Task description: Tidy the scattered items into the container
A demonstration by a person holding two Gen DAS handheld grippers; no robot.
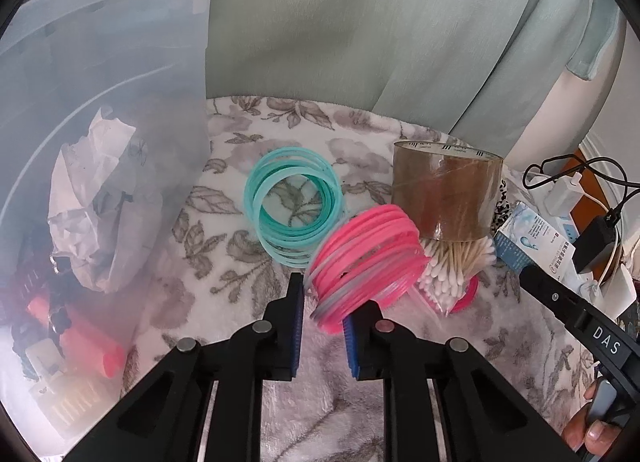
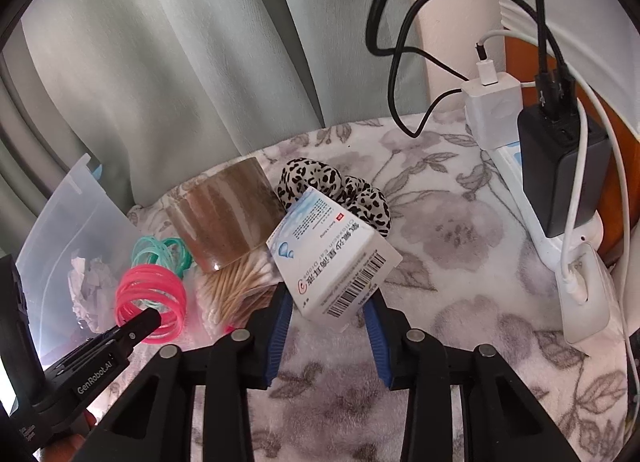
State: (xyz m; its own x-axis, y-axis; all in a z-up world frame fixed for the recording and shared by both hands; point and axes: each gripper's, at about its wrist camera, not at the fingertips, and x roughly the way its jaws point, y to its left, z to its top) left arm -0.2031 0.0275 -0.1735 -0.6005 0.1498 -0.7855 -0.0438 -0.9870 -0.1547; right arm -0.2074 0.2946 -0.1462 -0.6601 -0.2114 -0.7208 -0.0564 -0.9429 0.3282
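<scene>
Surface: floral fleece blanket (image 1: 248, 262) under everything, pale green curtain (image 1: 360, 22) hanging behind; clutter packed close together
Container: translucent plastic bin (image 1: 120, 110) at the left of the left wrist view, tilted in the fisheye; only its corner shows in the right wrist view
Inside the bin: crumpled white paper (image 1: 96, 202) on top; below it an orange-red piece (image 1: 92, 334), dark bits and a pale comb-like thing, all blurred through the wall; hard to name
Left gripper (image 1: 324, 306): jaws drawn close on the stack of pink rings (image 1: 368, 258); blue pads pinch its near edge, rings tipped up off the blanket
Right gripper (image 2: 328, 302): jaws partly in, clamped on the white medicine box (image 2: 332, 262) at its barcode end; box tilted upward
Still on the blanket: teal rings (image 1: 296, 206) just beside the pink; brown tape roll (image 1: 448, 190) sitting on a bag of cotton swabs (image 1: 452, 266)
Only the left view shows: the bin's contents clearly; fingertips of a hand (image 1: 592, 430) on the other gripper's handle
Only the right view shows: leopard-print scrunchie (image 2: 320, 182) in full behind the box; white power strip (image 2: 536, 222) with a black charger (image 2: 560, 166) and cables
</scene>
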